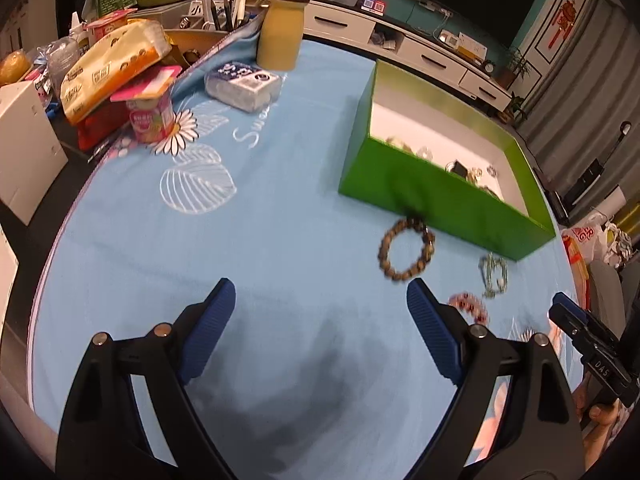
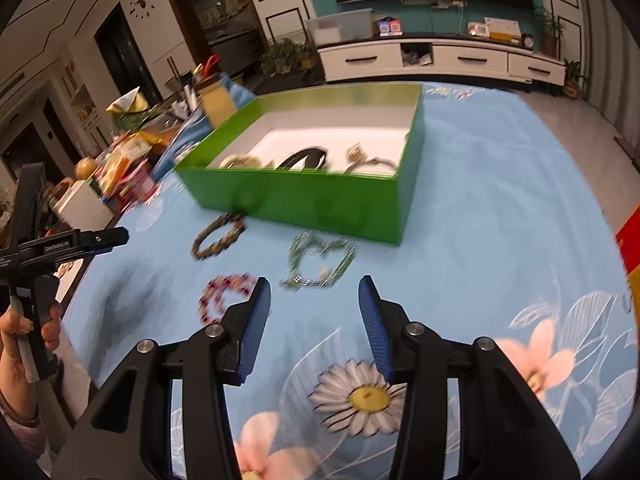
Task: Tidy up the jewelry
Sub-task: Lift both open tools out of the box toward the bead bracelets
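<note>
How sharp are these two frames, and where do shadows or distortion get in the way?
Left wrist view: motion-smeared brown bead bracelet, dark shadow on the blue tablecloth between the tool's fingers, fisheye-curved edges. Right wrist view: blurred red bead bracelet and green box contents; daisy print stays sharp.

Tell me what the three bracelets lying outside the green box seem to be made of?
Brown bracelet: round matte beads, probably wood or stone, dull and mottled. Silvery bracelet: looks like metal links, glinting; perhaps tiny stones, too blurred to tell. Red and pink bracelet: glossy beads, likely glass or plastic, shiny highlights.
</note>
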Available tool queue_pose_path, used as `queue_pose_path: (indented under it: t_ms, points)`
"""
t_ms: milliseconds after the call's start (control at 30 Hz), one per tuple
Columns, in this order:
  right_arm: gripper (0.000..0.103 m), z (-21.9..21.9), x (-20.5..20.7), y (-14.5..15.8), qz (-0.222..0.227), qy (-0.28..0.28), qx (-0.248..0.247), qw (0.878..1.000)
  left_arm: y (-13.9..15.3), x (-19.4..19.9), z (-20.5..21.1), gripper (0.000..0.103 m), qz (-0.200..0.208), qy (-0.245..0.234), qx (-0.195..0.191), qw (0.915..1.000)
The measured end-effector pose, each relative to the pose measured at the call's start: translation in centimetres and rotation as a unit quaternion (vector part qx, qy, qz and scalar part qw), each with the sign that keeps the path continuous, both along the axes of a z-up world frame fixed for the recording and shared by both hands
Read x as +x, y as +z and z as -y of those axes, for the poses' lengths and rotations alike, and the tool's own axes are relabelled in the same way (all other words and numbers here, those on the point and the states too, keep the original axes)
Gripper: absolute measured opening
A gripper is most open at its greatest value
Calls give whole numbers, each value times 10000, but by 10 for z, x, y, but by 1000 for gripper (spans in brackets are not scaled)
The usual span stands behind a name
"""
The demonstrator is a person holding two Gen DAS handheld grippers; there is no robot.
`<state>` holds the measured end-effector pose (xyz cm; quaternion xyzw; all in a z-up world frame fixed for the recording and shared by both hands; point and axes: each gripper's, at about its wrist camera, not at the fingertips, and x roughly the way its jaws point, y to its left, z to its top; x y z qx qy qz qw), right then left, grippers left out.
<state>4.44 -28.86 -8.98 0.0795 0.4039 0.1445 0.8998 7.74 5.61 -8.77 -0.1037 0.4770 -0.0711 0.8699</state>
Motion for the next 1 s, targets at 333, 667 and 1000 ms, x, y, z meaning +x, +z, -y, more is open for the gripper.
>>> queue_pose_path:
  t_ms: [333,667,1000]
  points:
    - [46,-11,-14,-4,-107,52,15,9999,-6,-18,12,89,-70,-274,-56,9996]
    - [46,-5,-19,-9,-173,-17,92,9998,-16,-27,49,89,-86,-874,86,9961]
    - [46,-2,-17,-14,-212,-45,126,9997,-33,-22,90,80,-125,-1353,324,9902]
